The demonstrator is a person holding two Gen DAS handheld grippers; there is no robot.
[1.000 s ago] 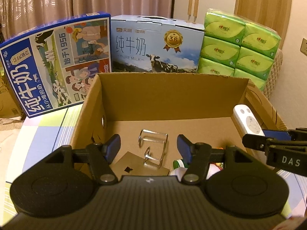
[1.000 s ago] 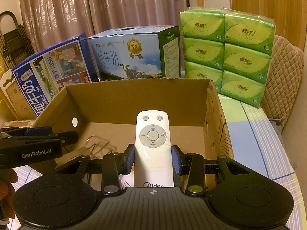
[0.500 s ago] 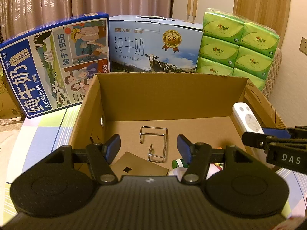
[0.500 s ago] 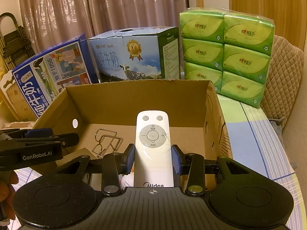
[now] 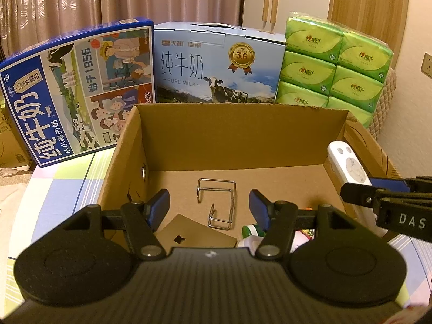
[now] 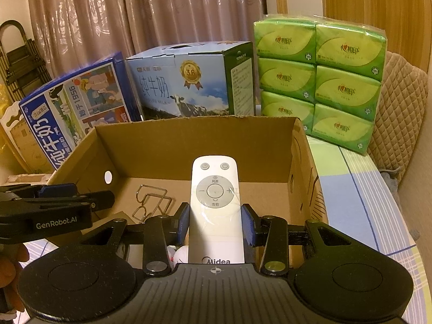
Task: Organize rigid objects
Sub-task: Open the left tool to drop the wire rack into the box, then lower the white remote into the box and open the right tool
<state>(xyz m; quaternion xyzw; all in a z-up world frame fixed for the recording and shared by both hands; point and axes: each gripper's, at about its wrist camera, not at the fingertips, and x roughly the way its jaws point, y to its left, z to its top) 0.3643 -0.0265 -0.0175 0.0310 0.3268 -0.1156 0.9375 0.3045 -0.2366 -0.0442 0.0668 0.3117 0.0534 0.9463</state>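
Between right gripper [image 6: 215, 222] fingers, white remote [image 6: 214, 210]

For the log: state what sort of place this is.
Probably a room in a home: curtains behind, milk cartons and tissue packs stacked by a cardboard box on a checked cloth.

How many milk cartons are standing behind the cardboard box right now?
2: the dark blue milk carton leans behind the cardboard box's left corner; the light blue milk carton stands behind its middle.
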